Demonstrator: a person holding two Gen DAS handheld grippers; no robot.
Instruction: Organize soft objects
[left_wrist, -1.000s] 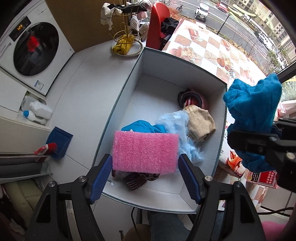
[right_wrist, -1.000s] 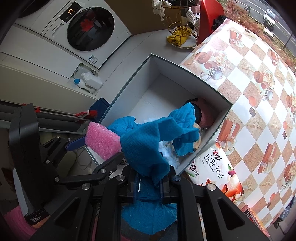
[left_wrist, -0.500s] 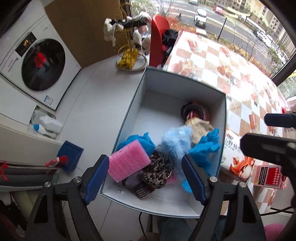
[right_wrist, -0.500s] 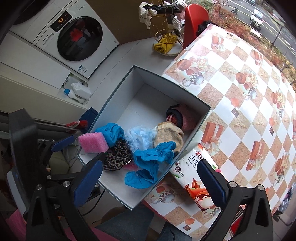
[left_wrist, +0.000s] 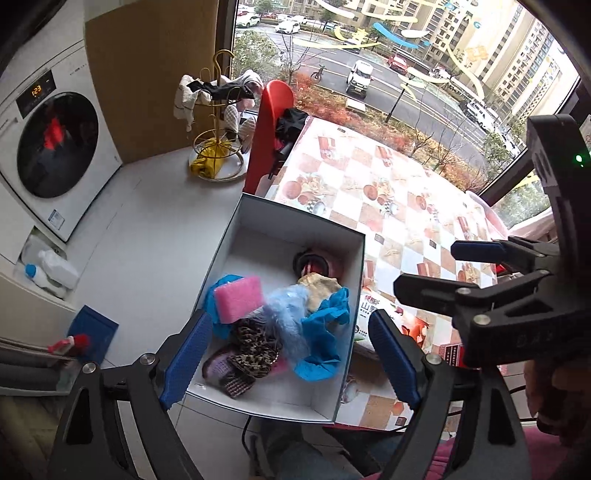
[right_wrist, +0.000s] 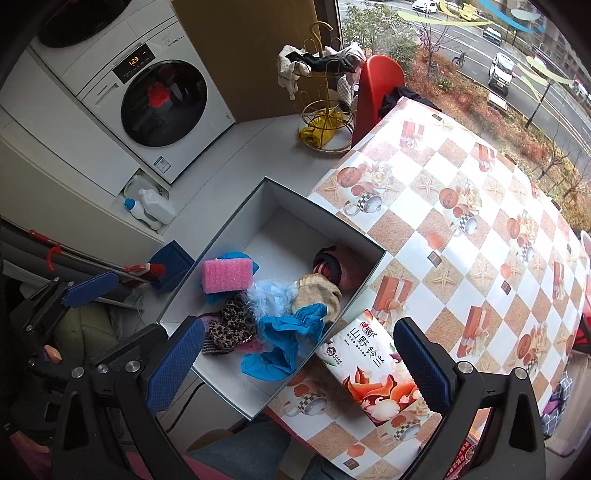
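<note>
The left gripper (left_wrist: 291, 352) hangs spread wide and empty above a white box (left_wrist: 295, 225) beside the checkered table (left_wrist: 388, 192). In the box a pink sponge (left_wrist: 238, 297) rests on a blue cloth (left_wrist: 320, 334), near a leopard-print piece (left_wrist: 255, 347) and a beige sock (left_wrist: 317, 290). The right gripper (left_wrist: 424, 269) shows at the right edge, fingers apart.

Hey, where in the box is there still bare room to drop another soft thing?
The far end of the box floor is bare, between its back wall and the pink sponge and red hat. A narrow bare strip lies along the near wall. The middle is crowded, around the blue cloth and leopard fabric.
</note>
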